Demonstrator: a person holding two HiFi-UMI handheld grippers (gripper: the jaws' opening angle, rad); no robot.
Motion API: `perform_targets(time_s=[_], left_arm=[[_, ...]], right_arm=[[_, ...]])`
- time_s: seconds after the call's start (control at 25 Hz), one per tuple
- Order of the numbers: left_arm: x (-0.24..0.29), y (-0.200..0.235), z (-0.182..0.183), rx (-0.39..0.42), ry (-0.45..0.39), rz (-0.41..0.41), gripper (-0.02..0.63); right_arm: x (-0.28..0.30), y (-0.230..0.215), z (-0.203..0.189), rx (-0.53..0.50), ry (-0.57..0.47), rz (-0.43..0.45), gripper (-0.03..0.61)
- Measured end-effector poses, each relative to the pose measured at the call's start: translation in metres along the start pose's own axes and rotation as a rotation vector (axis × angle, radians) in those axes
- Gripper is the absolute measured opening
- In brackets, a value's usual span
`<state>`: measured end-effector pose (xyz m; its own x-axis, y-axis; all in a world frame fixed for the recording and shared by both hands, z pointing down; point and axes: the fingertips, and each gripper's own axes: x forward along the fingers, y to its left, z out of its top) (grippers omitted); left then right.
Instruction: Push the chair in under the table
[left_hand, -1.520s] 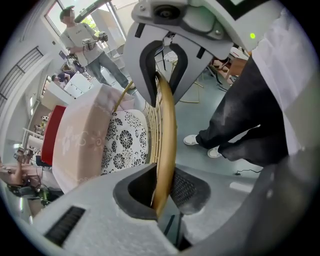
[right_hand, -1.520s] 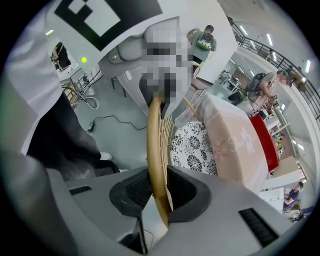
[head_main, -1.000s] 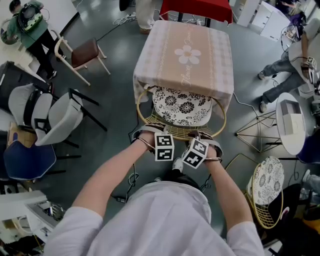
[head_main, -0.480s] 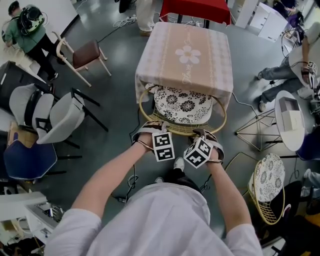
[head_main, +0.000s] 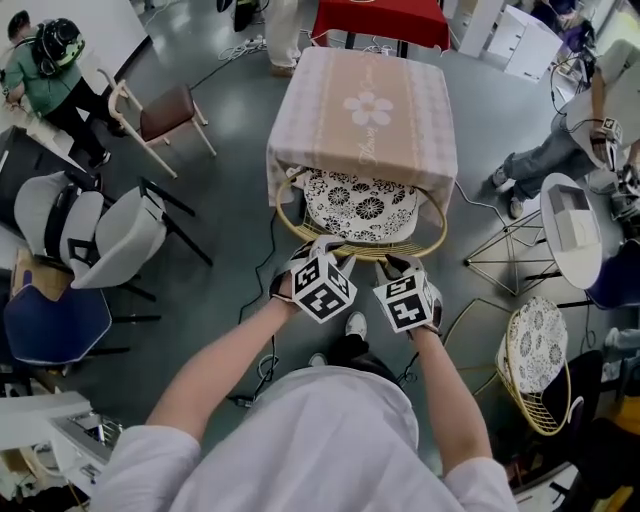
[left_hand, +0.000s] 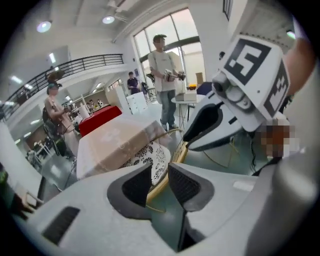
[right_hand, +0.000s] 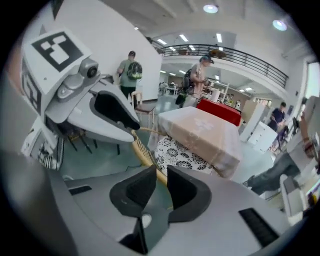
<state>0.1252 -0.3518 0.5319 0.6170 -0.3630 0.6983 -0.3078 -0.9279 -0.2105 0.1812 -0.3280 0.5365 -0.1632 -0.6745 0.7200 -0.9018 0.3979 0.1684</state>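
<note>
The chair (head_main: 360, 205), a gold wire frame with a black-and-white flowered cushion, stands mostly under the table (head_main: 390, 110), which wears a pink cloth with a flower. Its curved back rim (head_main: 362, 256) juts out on my side. My left gripper (head_main: 322, 244) hovers just above that rim. Its jaws have just been opening; the rim (left_hand: 159, 186) shows through their gap, untouched by the pads. My right gripper (head_main: 396, 266) hangs beside it over the rim, its jaws a narrow slit apart and pressing on nothing. Each gripper view shows the other gripper alongside.
A wooden chair with a brown seat (head_main: 165, 110) and grey shell chairs (head_main: 110, 235) stand to the left. On the right are a second gold wire chair (head_main: 535, 365), a wire stand (head_main: 510, 262) and a white round table (head_main: 572, 232). People stand around the edges.
Both grippers have lifted off the chair's back rim and rolled, so their marker cubes face differently. The left jaws have let go of the rim. The chair stays in place.
</note>
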Motion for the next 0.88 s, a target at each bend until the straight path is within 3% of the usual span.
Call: perform_targets(time_s=[0.12, 0.36, 0.64, 0.88], left_arm=[[-0.011, -0.004, 0.014, -0.118, -0.069, -0.013, 0.107], [-0.038, -0.007, 0.029, -0.298, -0.184, 0.011, 0.058], [-0.073, -0.015, 0.039, -0.404, -0.275, 0.031, 0.008], [-0.089, -0.019, 0.037, -0.481, -0.314, 0.029, 0.006]], right_arm=[[-0.014, 0.002, 0.01, 0.138, -0.065, -0.012, 0.052], [-0.042, 0.016, 0.033, 0.231, -0.173, -0.029, 0.034], [-0.073, 0.034, 0.057, 0.299, -0.287, -0.036, 0.005], [-0.089, 0.043, 0.067, 0.344, -0.344, -0.05, 0.003]])
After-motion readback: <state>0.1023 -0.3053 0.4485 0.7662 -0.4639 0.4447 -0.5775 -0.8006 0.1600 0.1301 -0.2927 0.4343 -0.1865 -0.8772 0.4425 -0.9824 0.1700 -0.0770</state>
